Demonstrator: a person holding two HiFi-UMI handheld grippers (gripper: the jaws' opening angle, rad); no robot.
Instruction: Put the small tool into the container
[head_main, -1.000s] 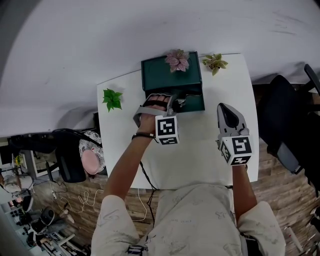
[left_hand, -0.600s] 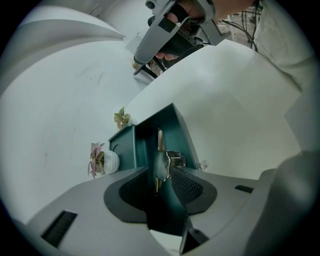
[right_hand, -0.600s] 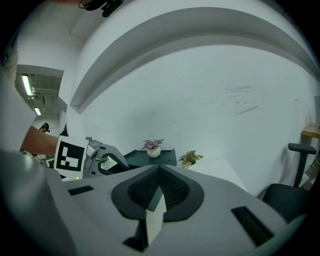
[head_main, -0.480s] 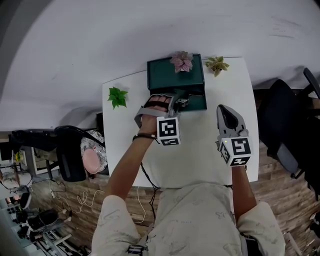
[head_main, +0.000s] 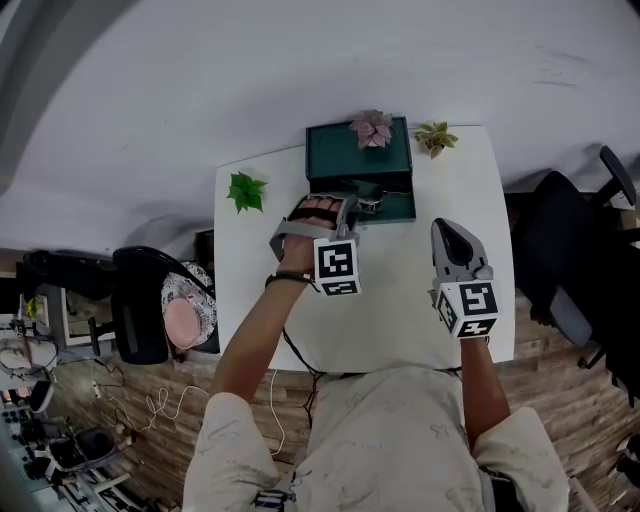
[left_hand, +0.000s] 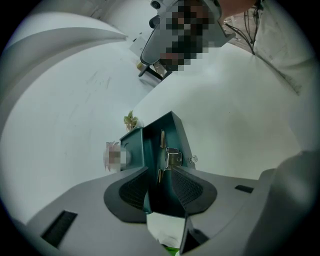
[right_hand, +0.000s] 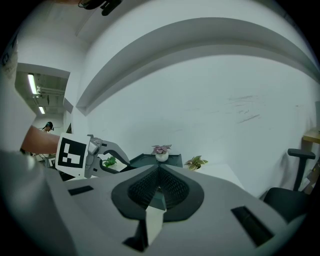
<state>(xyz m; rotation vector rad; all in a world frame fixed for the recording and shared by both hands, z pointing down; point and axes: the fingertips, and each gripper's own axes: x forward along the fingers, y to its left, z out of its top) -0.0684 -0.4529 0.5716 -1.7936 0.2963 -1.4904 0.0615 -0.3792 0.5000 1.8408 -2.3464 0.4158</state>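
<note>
A dark green container (head_main: 345, 150) stands at the table's far edge, with a metal latch (head_main: 369, 204) on its front panel. My left gripper (head_main: 350, 203) reaches that front panel. In the left gripper view my left gripper (left_hand: 161, 175) is shut on the panel's edge, with the container (left_hand: 134, 145) and the latch (left_hand: 173, 157) just beyond the pads. My right gripper (head_main: 447, 225) hovers over the table to the right of the container, shut and holding nothing; in its own view my right gripper (right_hand: 159, 172) points toward the container. I cannot make out a small tool.
A pink potted plant (head_main: 372, 129) sits on top of the container. A small plant (head_main: 435, 137) stands to its right and a green leafy one (head_main: 246, 190) at the left of the white table (head_main: 400, 300). Black chairs (head_main: 560, 260) flank the table.
The head view has shifted, so the table and container sit further right and lower in the frame. Both grippers keep their places relative to the container.
</note>
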